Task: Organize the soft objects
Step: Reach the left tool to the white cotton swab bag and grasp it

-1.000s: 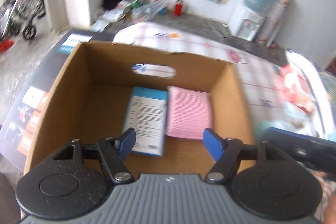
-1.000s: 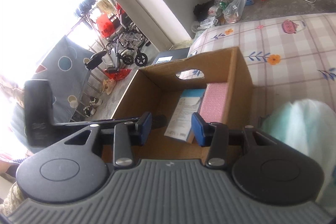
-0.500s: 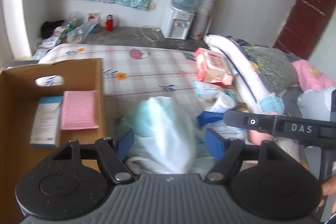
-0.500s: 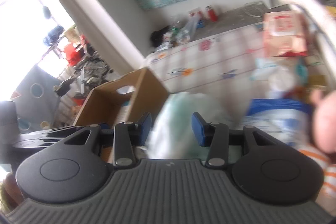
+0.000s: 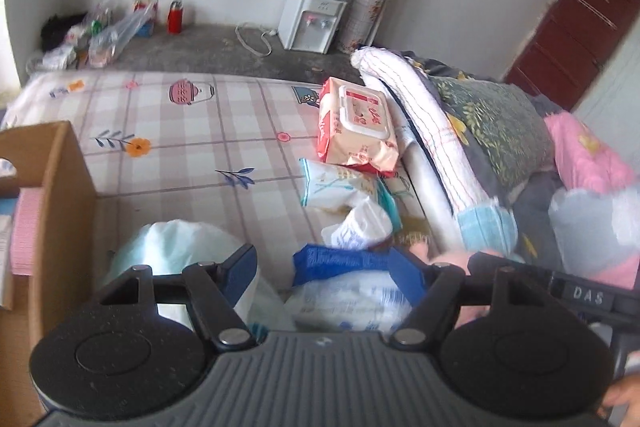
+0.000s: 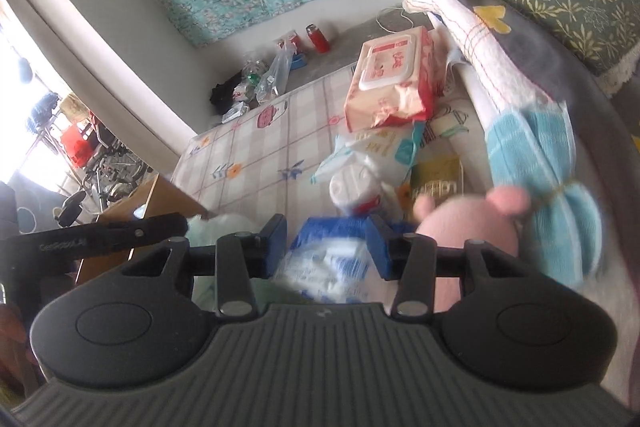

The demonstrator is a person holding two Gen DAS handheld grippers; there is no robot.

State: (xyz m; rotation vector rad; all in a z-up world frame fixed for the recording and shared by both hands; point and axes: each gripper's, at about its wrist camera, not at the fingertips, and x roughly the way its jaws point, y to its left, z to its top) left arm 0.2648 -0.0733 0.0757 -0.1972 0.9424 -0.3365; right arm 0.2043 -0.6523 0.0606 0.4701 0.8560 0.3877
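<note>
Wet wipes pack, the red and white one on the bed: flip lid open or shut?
Shut. The wet wipes pack lies flat on the bed, its white flip lid flush with the pack in both views.

A blue-and-white soft pack (image 5: 352, 291) is lying on the bed beside a pale green bag (image 5: 176, 251). A red wipes packet (image 5: 356, 127) is resting flat farther back, and a pink plush (image 6: 472, 227) is sitting just right of the blue pack.

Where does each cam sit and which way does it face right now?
Left wrist: sits on the left gripper, faces down across the bed; own open fingers, right gripper's bar at right edge.
Right wrist: sits on the right gripper, faces over the bed toward the wall; own fingers, left gripper's bar at left.
Shared: blue-and-white pack, red wipes pack, cardboard box.
</note>
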